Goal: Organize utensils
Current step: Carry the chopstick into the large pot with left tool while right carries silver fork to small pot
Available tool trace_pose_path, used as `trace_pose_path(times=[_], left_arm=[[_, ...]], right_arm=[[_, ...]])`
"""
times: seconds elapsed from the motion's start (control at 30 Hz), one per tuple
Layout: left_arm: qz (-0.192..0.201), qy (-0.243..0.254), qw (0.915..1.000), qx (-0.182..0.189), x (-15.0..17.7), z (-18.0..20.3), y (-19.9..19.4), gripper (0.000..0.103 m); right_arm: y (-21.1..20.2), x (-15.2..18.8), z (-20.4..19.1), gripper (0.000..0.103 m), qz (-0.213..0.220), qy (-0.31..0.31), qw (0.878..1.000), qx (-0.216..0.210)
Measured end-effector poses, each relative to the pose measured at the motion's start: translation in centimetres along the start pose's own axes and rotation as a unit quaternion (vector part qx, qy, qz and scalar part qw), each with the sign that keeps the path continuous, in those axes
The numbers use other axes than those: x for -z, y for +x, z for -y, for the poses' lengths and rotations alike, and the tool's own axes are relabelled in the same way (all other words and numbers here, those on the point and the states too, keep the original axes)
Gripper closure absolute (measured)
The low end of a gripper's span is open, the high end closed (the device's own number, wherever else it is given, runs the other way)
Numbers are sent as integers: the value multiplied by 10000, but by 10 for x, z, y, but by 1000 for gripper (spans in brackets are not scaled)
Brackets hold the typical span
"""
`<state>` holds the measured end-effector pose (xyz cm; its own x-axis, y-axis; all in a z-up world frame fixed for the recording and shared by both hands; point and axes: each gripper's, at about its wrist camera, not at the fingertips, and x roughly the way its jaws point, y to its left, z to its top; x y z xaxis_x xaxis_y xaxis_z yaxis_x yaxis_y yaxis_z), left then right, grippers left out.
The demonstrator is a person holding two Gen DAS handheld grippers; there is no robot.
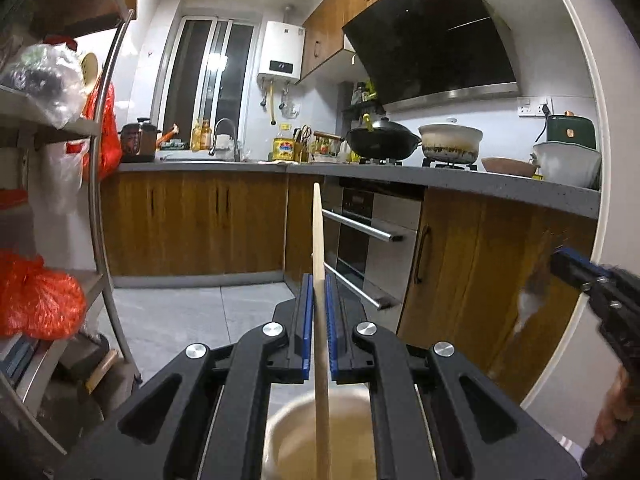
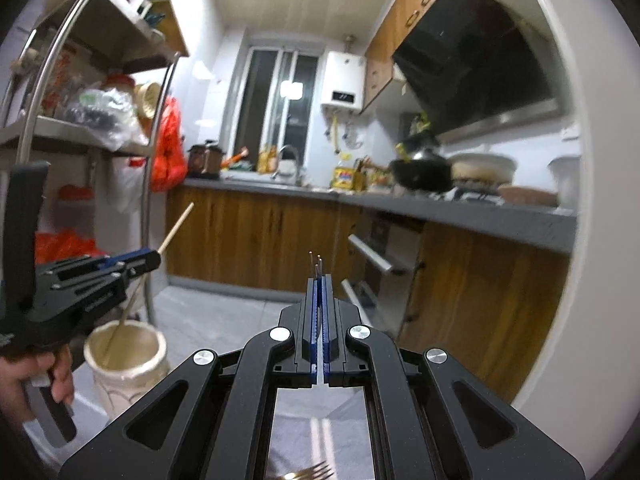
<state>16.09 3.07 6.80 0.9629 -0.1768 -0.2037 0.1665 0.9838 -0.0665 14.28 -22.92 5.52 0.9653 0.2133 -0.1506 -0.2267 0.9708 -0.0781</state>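
Observation:
My left gripper (image 1: 319, 280) is shut on a wooden chopstick (image 1: 319, 240) that stands upright, its lower end inside a cream ceramic holder (image 1: 280, 424) right below. From the right wrist view the left gripper (image 2: 154, 257) holds the chopstick (image 2: 176, 226) tilted, its lower end in the holder (image 2: 128, 360). My right gripper (image 2: 320, 280) is shut on a metal fork (image 2: 317, 262) whose tines stick up beyond the fingertips. Another fork (image 2: 312, 472) lies on a grey cloth (image 2: 296, 432) at the bottom edge. The right gripper (image 1: 568, 260) shows at the right edge of the left wrist view.
A metal shelf rack (image 1: 96, 160) with red and clear bags stands on the left. Wooden cabinets and a built-in oven (image 1: 360, 232) face me under a grey counter (image 1: 480, 188) with a wok, pots and bowls. The floor is grey tile.

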Motion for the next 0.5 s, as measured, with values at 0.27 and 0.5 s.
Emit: trace_pose_path(times=[0.27,0.5], left_arm=[[-794,-43,9968,73,26,-11,-9,97],[-830,-1,9965,117,37,-16,-8,97]], right_arm=[[26,22,-2,100,-622,272,9963,-522],[38,31,-3,100,-876,371,9939,-559]])
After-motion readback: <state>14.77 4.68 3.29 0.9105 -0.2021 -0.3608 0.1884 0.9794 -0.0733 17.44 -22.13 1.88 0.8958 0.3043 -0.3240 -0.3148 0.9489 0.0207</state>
